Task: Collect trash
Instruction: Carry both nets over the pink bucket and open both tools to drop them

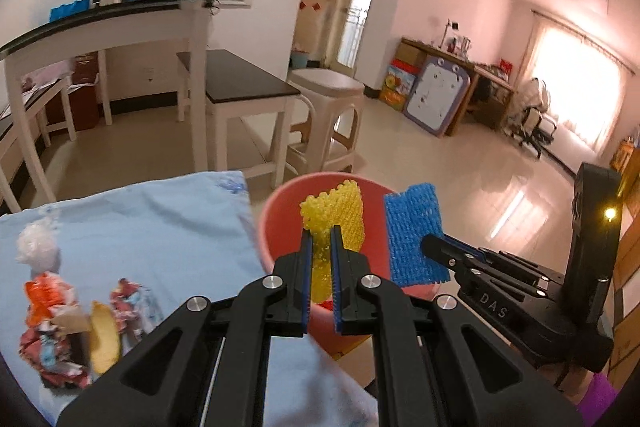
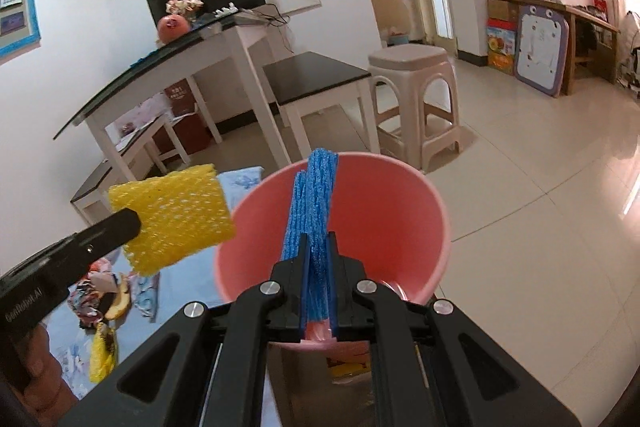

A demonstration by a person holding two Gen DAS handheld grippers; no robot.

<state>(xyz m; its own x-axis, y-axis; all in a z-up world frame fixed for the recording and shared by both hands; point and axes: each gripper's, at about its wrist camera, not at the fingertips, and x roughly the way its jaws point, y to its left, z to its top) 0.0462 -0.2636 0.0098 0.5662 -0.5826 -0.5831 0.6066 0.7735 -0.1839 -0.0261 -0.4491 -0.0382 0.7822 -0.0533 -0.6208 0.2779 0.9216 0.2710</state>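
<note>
- Now both grippers carry trash at the pink bin (image 2: 384,211), so the step in hand looks like the drop-off.
- The left gripper (image 1: 322,239) is closed narrow on a yellow foam net (image 1: 334,215), which sticks up past its fingertips; the bin's mouth lies straight ahead and below them.
- The right gripper (image 2: 318,247) is pinched on a blue foam net (image 2: 316,195), folded and standing up between the jaws, directly over the bin's opening.
- Next, I judge, each gripper needs to spread its jaws so its net falls inside; the yellow one sits nearer the bin's near rim and may want a small reach forward first.
- Behind and to the left of the left gripper, crumpled wrappers (image 1: 52,327), a fruit peel (image 1: 104,339) and a white wad (image 1: 38,247) lie on the blue cloth (image 1: 160,227), not yet collected.
</note>
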